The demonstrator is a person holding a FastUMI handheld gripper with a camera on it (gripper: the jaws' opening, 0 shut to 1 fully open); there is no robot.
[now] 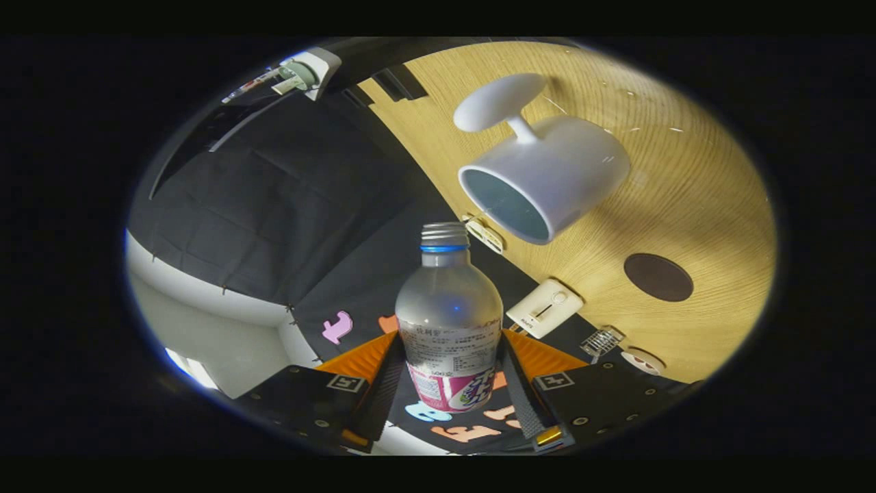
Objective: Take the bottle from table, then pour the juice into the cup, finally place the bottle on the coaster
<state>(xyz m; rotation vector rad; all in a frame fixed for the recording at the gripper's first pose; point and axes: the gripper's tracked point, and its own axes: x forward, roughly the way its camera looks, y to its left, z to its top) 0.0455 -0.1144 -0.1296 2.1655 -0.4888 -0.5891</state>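
We've got the bottle (448,322) clamped between both fingers of the gripper (448,373), tipping toward the cup (547,181) at upper right — next, line its neck over the rim.

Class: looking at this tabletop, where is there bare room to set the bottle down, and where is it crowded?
Gripper shut on the bottle. Bare wood lies between cup and coaster, and beyond both. The table's edge by the small devices is crowded.

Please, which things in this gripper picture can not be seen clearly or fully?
- Bottle: its bottom is hidden between the fingers of the gripper, which press on its two sides.
- Juice level: the bottle wall is cloudy, cannot tell.
- Cup: its inside is in shadow.
- Coaster and table: visible, but bent by the fisheye view.
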